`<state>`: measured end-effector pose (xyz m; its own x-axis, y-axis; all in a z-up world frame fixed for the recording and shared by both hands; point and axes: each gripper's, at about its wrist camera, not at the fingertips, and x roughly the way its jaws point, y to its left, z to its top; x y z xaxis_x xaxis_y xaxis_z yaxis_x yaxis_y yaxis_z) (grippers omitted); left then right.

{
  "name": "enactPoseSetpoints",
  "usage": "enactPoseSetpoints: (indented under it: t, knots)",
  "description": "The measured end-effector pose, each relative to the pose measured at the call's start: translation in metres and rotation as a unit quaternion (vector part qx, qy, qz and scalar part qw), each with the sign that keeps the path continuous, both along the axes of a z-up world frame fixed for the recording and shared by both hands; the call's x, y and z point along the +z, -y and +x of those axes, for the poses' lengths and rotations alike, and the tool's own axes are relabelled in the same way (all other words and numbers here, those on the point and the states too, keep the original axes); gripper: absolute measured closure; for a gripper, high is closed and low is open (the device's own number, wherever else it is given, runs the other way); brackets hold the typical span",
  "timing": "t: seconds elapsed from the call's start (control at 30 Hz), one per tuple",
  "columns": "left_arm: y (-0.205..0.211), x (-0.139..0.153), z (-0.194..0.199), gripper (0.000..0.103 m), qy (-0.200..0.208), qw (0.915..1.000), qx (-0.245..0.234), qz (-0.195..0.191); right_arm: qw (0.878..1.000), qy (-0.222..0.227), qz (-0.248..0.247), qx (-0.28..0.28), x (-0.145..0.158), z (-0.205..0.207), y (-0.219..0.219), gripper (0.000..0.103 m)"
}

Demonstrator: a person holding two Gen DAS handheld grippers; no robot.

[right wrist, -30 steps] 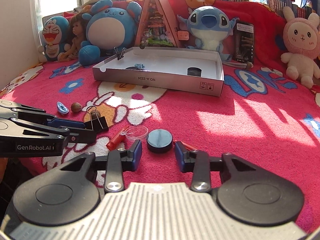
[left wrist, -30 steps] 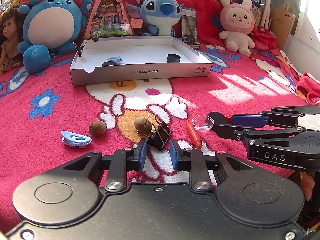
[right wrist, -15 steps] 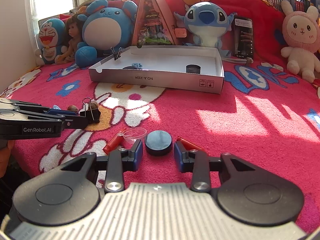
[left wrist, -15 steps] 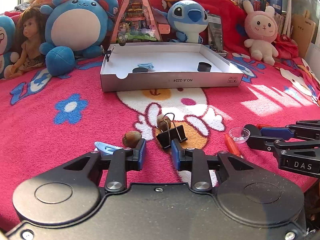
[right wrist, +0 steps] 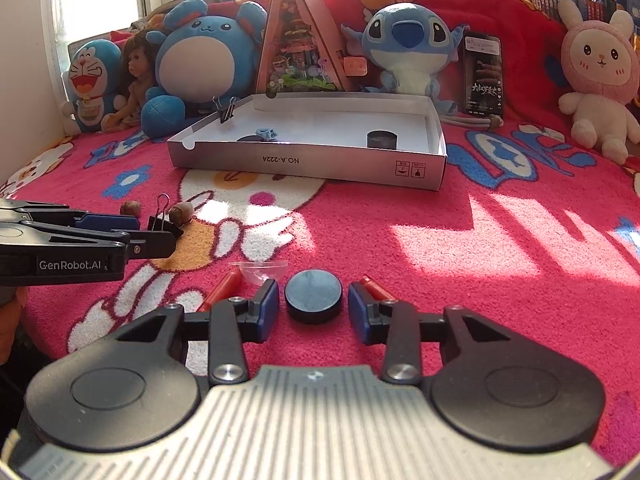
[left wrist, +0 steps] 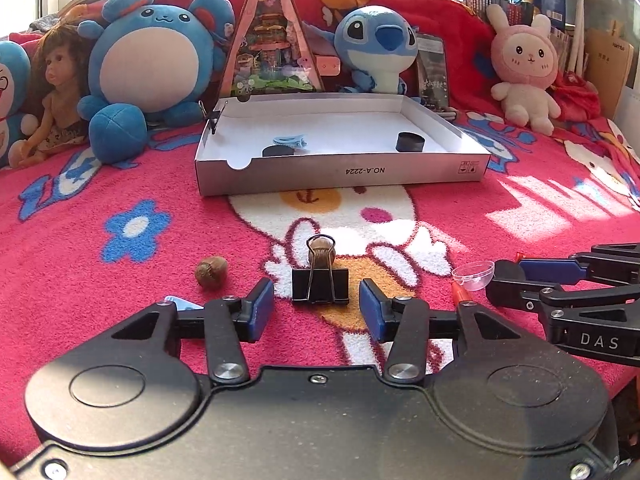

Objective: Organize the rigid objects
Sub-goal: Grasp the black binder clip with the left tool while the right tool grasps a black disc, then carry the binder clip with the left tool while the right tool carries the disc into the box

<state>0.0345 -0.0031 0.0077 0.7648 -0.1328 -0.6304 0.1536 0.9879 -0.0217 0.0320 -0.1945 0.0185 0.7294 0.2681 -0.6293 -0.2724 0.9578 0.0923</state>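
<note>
A black binder clip [left wrist: 320,285] stands on the red blanket, right in front of my left gripper [left wrist: 316,309]. Its jaws are opening and the blue pads stand clear of the clip on both sides. A black round puck [right wrist: 314,295] lies between the pads of my right gripper [right wrist: 313,309], whose jaws are opening too, with a gap on each side. The open white box [left wrist: 340,174] sits further back and holds two black pucks and a blue clip [left wrist: 289,141]. Two brown nuts [left wrist: 211,273] lie by the binder clip.
A clear plastic cup [right wrist: 262,270] and red pens [right wrist: 222,289] lie beside the puck. Plush toys, a doll and a triangular display [left wrist: 272,40] line the back behind the box. A small binder clip [right wrist: 228,112] grips the box's left wall. Sunlit blanket spreads to the right.
Both grippers' pads have spread wider. The left wrist view has swung so the binder clip now stands centred and upright before the left gripper. The puck has not moved.
</note>
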Motion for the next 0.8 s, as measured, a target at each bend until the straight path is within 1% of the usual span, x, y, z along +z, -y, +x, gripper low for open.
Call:
enactPoseSetpoints:
  t: [0.07,0.1,0.17,0.2,0.23,0.37,0.43,0.47,0.5,0.53,0.57,0.6,0.63,0.67,0.73,0.77,0.8]
  knots:
    - [0.000,-0.003,0.004,0.065,-0.002,1.0000,0.005,-0.002,1.000,0.002,-0.003,-0.001,0.000,0.001,-0.001,0.046]
    - [-0.001,-0.002,0.005,0.074,0.001,0.9999,0.011,-0.003,1.000,0.002,-0.003,-0.001,0.000,0.002,-0.001,0.045]
    - [0.000,0.002,0.003,0.074,0.009,0.9999,0.010,0.001,1.000,0.003,-0.005,-0.002,-0.001,0.003,-0.002,0.045]
    - [0.001,0.005,0.001,0.074,0.016,0.9998,0.006,0.006,1.000,0.004,-0.006,-0.001,0.000,0.004,-0.002,0.049]
    - [0.002,0.008,-0.001,0.074,0.024,0.9996,0.003,0.014,1.000,0.006,-0.006,0.000,0.000,0.004,-0.003,0.063]
    - [0.011,0.020,-0.012,0.074,0.071,0.9954,-0.009,0.064,1.000,0.015,-0.004,0.001,0.004,0.003,-0.004,0.065]
    - [0.011,0.024,-0.014,0.074,0.075,0.9947,-0.017,0.069,1.000,0.020,-0.003,0.000,0.006,0.003,-0.004,0.065]
    - [0.010,0.026,-0.012,0.074,0.066,0.9960,-0.022,0.057,1.000,0.021,-0.003,-0.001,0.007,0.003,-0.004,0.065]
    - [0.006,0.028,-0.010,0.074,0.049,0.9978,-0.028,0.035,1.000,0.022,-0.003,0.000,0.008,0.003,-0.004,0.065]
    - [-0.001,0.028,-0.003,0.074,0.014,0.9993,-0.035,-0.006,1.000,0.023,-0.003,0.000,0.008,0.003,-0.004,0.065]
    - [-0.012,0.027,0.006,0.074,-0.034,0.9961,-0.035,-0.073,1.000,0.023,-0.003,0.000,0.009,0.003,-0.004,0.065]
    - [-0.025,0.022,0.014,0.074,-0.077,0.9864,-0.031,-0.142,1.000,0.024,-0.004,0.000,0.009,0.003,-0.004,0.065]
    - [-0.033,0.017,0.020,0.074,-0.101,0.9767,-0.031,-0.187,1.000,0.024,-0.005,0.000,0.009,0.002,-0.005,0.065]
    - [-0.037,0.015,0.022,0.074,-0.111,0.9722,-0.028,-0.204,1.000,0.024,-0.005,0.000,0.009,0.002,-0.004,0.065]
    - [-0.040,0.015,0.022,0.074,-0.104,0.9742,-0.022,-0.199,1.000,0.024,-0.004,-0.001,0.009,0.002,-0.004,0.064]
    - [-0.043,0.014,0.022,0.074,-0.106,0.9717,-0.025,-0.210,1.000,0.023,-0.003,-0.001,0.009,0.002,-0.004,0.064]
    - [-0.048,0.012,0.023,0.074,-0.115,0.9651,-0.028,-0.233,1.000,0.023,-0.002,-0.002,0.009,0.002,-0.004,0.064]
